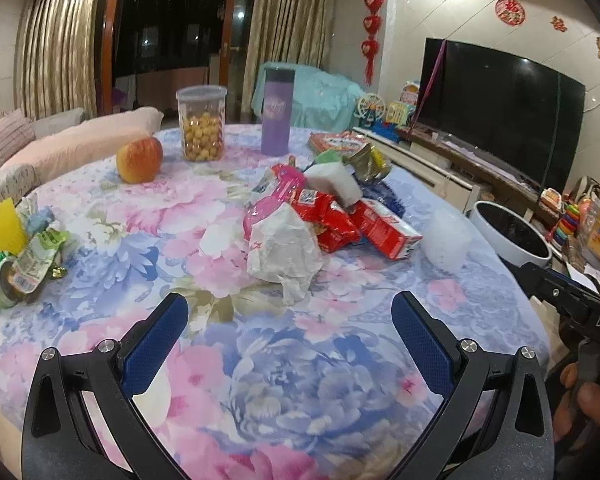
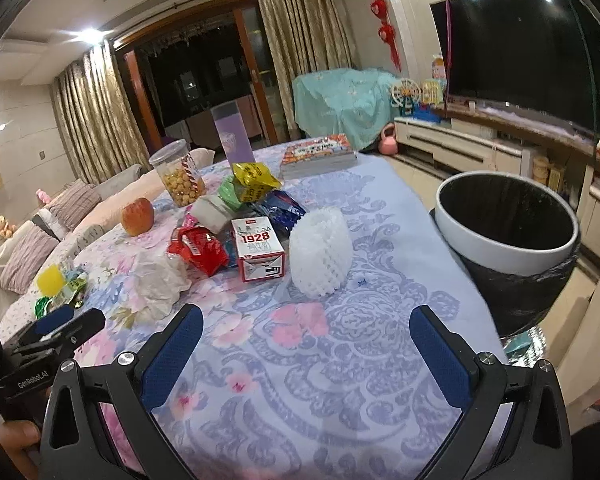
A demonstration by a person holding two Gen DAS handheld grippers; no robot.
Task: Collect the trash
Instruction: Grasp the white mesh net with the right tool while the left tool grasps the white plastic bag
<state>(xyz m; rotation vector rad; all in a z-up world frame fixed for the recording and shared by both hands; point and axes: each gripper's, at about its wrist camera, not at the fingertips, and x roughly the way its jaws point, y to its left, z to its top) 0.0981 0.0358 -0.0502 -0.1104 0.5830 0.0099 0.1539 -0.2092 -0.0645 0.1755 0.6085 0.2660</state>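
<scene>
Trash lies heaped mid-frame on our floral counter (image 1: 300, 360): a crumpled white paper bag (image 1: 284, 248), red snack wrappers (image 1: 328, 220), a red-and-white 1928 carton (image 2: 260, 250) and a white foam fruit net (image 2: 320, 250). We hold the left claw (image 1: 290, 336) and right claw (image 2: 306, 348) spread wide and empty, low in each frame, apart from the heap. The bin (image 2: 508, 228), lined in black, stands at right just beside the counter edge, likely so pieces can be dropped in easily. The apple (image 1: 139, 159) and snack jar (image 1: 202, 124) sit apart at upper left, seemingly keepers.
</scene>
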